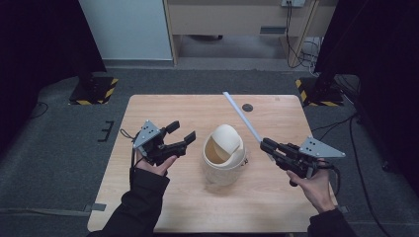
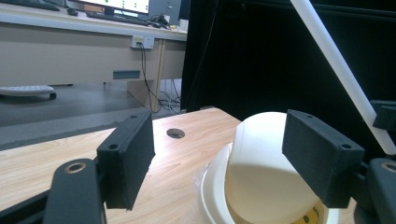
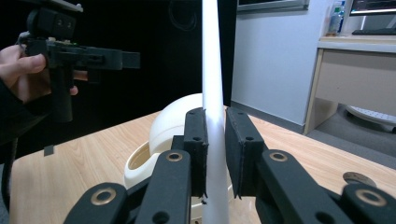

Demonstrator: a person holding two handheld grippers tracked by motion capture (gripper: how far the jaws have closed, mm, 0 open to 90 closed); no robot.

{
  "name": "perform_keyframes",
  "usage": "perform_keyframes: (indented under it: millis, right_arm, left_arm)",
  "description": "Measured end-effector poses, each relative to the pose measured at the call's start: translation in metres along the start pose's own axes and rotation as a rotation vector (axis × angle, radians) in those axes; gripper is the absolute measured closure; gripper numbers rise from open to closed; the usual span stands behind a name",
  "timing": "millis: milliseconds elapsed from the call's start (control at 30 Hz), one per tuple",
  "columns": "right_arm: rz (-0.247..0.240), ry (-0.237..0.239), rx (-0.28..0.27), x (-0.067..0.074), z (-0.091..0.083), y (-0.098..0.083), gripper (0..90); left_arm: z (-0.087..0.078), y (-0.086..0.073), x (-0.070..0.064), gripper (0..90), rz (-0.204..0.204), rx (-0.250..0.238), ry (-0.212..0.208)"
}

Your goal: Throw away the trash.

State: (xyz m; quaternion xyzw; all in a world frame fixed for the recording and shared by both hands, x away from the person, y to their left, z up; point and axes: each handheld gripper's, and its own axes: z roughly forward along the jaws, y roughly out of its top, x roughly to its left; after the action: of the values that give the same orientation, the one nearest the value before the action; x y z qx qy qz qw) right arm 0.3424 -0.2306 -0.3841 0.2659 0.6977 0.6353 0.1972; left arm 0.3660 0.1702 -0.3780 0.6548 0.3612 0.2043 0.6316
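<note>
In the high view, your two hands come in from the bottom edge over a light wooden table [image 1: 148, 207]. At the centre of the frame stands a cream bin [image 1: 224, 154] with a domed swing lid, its flap tipped so the opening faces the lower left.

Your left gripper [image 1: 182, 134] sits left of centre, just beside the bin and apart from it, jaws pointing right toward it. They stand wide apart with nothing between them. In the left gripper view, the two black pads frame the scene from the lower left and lower right, and the bin's dome [image 2: 266, 163] rises in the gap between them, lower right of centre. A round hole [image 2: 175, 133] in the tabletop shows just above centre.

Your right gripper [image 1: 267, 144] sits right of centre, jaws pointing up and left. They are clamped on a long white rod [image 1: 242, 117], which runs from the jaws up toward the top middle of the frame, to the right of the bin. In the right gripper view, the rod [image 3: 212, 84] stands upright through the middle of the frame, pinched between the two pads at the lower centre. The bin [image 3: 170, 123] lies behind the jaws, left of centre, and your left hand with its gripper [image 3: 133, 59] shows at the upper left.
</note>
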Motion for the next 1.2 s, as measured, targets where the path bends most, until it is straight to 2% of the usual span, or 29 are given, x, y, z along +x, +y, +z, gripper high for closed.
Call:
perform_keyframes:
  millis: [133, 200, 333, 533, 667, 833, 1033, 1200]
  right_arm:
    - [-0.006, 0.014, 0.006, 0.002, 0.002, -0.002, 79.3]
    - [-0.007, 0.023, 0.007, 0.004, 0.003, -0.003, 79.3]
    - [-0.012, 0.032, 0.011, 0.007, 0.002, -0.005, 79.3]
    - [-0.009, 0.055, 0.021, 0.01, 0.007, -0.009, 79.3]
    - [-0.007, 0.07, 0.021, 0.012, 0.009, -0.01, 79.3]
    - [-0.006, 0.083, 0.023, 0.014, 0.011, -0.011, 79.3]
    - [-0.008, 0.091, 0.027, 0.015, 0.011, -0.012, 79.3]
    - [-0.009, 0.094, 0.037, 0.016, 0.013, -0.013, 79.3]
  left_arm:
    - [0.003, 0.001, -0.002, 24.8, -0.01, -0.004, -0.002]
    - [0.005, 0.002, -0.005, 25.4, -0.023, -0.016, -0.014]
    - [0.01, 0.009, -0.012, 25.6, -0.021, -0.041, -0.033]
    - [0.025, 0.018, -0.022, 25.6, -0.013, -0.046, -0.071]
    - [0.035, 0.02, -0.027, 26.2, -0.029, -0.049, -0.089]
    - [0.05, 0.021, -0.038, 27.4, -0.038, -0.049, -0.121]
    - [0.062, 0.022, -0.048, 33.6, -0.045, -0.045, -0.151]
    - [0.07, 0.018, -0.05, 41.8, -0.076, -0.026, -0.17]
